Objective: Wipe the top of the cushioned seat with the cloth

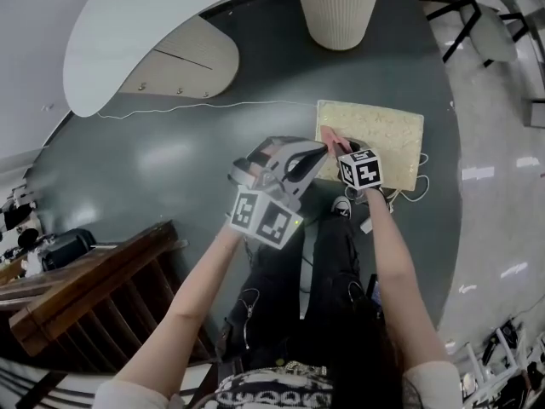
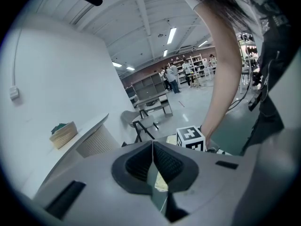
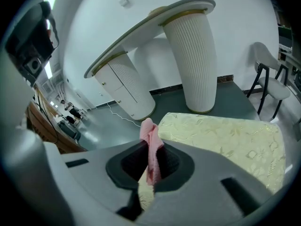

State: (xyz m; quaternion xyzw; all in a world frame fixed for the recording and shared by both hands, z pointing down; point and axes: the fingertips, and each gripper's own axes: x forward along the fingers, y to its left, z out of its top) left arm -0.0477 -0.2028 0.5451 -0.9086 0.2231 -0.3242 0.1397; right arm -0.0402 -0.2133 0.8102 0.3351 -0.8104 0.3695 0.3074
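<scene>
Right gripper (image 3: 149,166) pinches the pink cloth (image 3: 150,134) over the cushioned seat (image 3: 225,135) — left gripper (image 2: 153,166) clenched, empty.

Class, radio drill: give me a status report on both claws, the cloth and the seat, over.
Right claw shut on pink cloth, at the edge of the cushioned seat. Left claw shut, empty. Nothing on the seat top.
</scene>
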